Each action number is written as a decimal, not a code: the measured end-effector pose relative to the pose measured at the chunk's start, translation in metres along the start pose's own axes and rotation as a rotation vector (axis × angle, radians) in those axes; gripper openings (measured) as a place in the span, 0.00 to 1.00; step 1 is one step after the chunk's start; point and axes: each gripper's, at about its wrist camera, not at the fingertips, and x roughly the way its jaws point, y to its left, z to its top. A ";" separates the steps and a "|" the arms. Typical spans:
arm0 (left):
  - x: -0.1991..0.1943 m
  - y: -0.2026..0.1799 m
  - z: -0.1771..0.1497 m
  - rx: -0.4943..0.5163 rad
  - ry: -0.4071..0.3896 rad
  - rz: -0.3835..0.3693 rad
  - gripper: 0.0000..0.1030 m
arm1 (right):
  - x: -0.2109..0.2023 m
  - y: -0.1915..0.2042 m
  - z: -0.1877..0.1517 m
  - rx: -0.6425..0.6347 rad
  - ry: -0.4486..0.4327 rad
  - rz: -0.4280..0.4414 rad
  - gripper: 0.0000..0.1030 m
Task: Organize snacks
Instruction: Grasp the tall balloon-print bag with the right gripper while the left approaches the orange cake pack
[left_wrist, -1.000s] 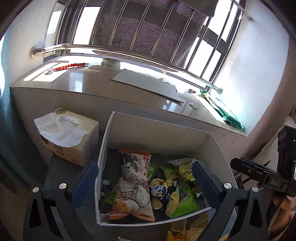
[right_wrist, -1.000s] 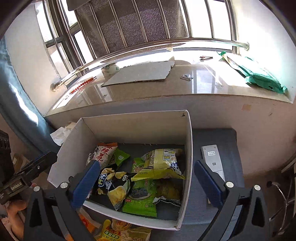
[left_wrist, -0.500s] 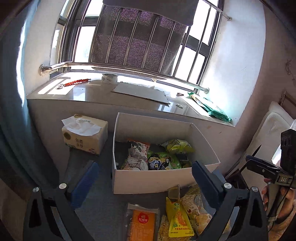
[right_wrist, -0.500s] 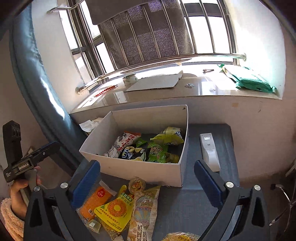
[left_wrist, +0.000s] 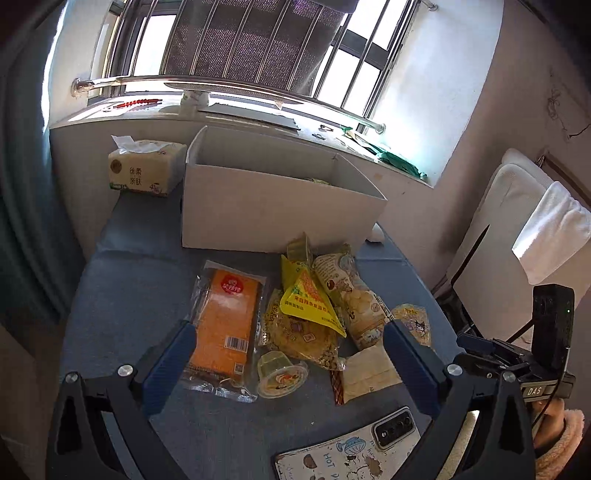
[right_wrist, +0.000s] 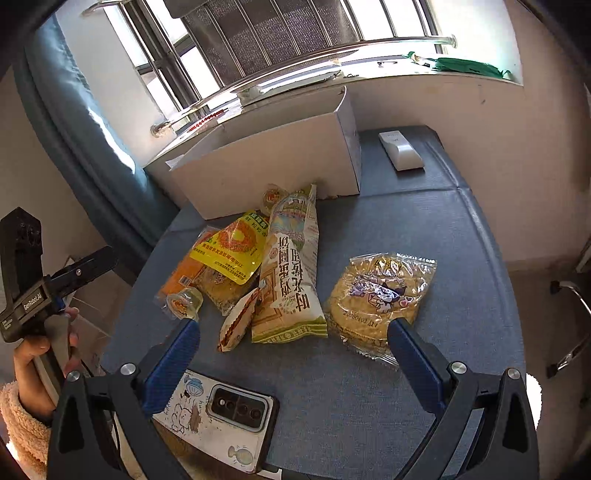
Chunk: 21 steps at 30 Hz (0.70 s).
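A white cardboard box (left_wrist: 273, 206) stands at the back of a blue mat; it also shows in the right wrist view (right_wrist: 266, 162). Loose snacks lie in front of it: an orange flat pack (left_wrist: 225, 321), a yellow triangular pack (left_wrist: 306, 299), a tall white-green bag (right_wrist: 291, 277), a round noodle cake pack (right_wrist: 380, 291), a jelly cup (left_wrist: 280, 374) and a small wrapped bar (right_wrist: 238, 321). My left gripper (left_wrist: 288, 373) is open and empty above the jelly cup. My right gripper (right_wrist: 291, 362) is open and empty, just short of the tall bag.
A tissue pack (left_wrist: 146, 171) stands left of the box. A white remote (right_wrist: 400, 149) lies right of the box. A phone in a cartoon case (right_wrist: 218, 417) lies at the mat's near edge. A window sill with a steel rail (left_wrist: 229, 83) runs behind.
Both grippers have pulled back and dropped lower from above the box. The box interior is now out of sight and the loose snacks in front of it fill the views.
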 end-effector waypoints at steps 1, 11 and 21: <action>0.002 -0.002 -0.005 0.000 0.014 -0.006 1.00 | 0.001 -0.002 -0.005 0.007 0.017 0.000 1.00; 0.013 -0.031 -0.018 0.097 0.064 -0.020 1.00 | 0.010 -0.008 0.008 0.031 0.020 0.038 1.00; 0.006 -0.012 -0.016 0.037 0.054 -0.025 1.00 | 0.078 -0.009 0.063 0.031 0.155 0.120 1.00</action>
